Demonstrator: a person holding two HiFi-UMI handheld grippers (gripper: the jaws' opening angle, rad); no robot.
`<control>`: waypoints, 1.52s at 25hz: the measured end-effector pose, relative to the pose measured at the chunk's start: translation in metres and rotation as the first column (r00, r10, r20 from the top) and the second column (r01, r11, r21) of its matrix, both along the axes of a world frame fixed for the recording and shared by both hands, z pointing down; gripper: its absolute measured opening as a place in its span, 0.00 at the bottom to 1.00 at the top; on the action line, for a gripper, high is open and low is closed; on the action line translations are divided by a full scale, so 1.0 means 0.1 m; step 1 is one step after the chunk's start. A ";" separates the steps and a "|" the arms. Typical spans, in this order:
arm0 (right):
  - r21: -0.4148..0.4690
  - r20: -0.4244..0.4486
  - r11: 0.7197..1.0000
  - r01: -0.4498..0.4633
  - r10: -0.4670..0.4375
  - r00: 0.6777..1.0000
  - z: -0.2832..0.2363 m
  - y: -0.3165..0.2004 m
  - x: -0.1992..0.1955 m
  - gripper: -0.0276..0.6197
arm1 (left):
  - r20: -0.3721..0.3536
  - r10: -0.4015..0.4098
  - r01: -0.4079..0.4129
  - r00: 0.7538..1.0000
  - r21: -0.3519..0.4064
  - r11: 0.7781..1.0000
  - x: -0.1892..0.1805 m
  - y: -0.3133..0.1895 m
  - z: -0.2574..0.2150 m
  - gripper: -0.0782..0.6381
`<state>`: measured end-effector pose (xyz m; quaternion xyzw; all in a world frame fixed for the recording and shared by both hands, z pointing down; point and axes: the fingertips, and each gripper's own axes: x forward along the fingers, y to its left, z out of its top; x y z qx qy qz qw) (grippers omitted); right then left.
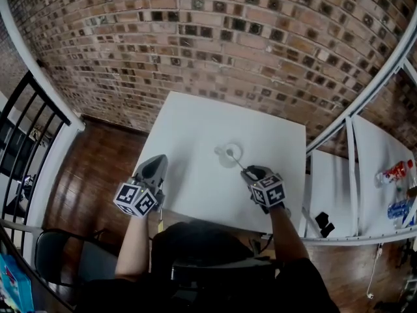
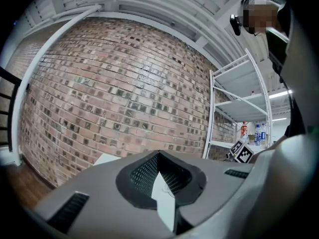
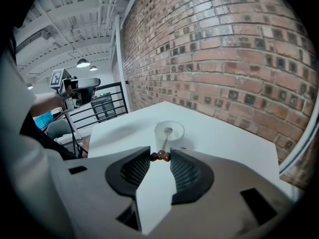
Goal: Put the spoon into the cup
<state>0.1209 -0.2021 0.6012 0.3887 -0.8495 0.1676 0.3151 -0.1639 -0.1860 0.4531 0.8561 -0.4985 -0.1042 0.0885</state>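
A clear cup [image 1: 230, 155] stands on the white table [image 1: 195, 135], a little right of its middle. A slim spoon [image 1: 239, 164] slants out of the cup, its bowl inside and its handle running toward me. My right gripper [image 1: 250, 173] is shut on the beaded brown end of the handle. In the right gripper view the spoon [image 3: 164, 143] runs from the jaw tips of the right gripper [image 3: 160, 156] down into the cup [image 3: 177, 137]. My left gripper [image 1: 155, 164] hovers level at the table's left front edge, apart from both. The left gripper [image 2: 158, 156] has its tips together, with nothing between them.
A brick wall [image 1: 215, 51] rises behind the table. A white shelf unit [image 1: 355, 168] with bottles [image 1: 395, 173] and a black item [image 1: 324, 223] stands at the right. A black railing [image 1: 29, 126] and wooden floor lie to the left, a chair [image 1: 58, 253] behind.
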 end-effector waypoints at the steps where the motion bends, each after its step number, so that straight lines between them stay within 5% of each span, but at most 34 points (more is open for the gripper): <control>1: 0.002 0.004 1.000 0.000 0.000 1.000 -0.02 -0.02 0.00 0.24 | -0.001 -0.001 0.001 1.000 -0.001 1.000 -0.01 0.00 0.01 0.11; 24: -0.033 0.011 0.999 0.007 -0.007 1.000 0.12 -0.47 -0.23 0.24 | -0.012 -0.073 0.074 0.997 0.019 0.997 -0.36 -0.14 -0.03 0.11; 38: 0.061 0.068 0.997 -0.038 0.034 0.997 -0.07 -0.50 -0.17 0.35 | -0.005 -0.049 0.049 0.999 0.007 0.999 -0.28 -0.18 -0.03 0.11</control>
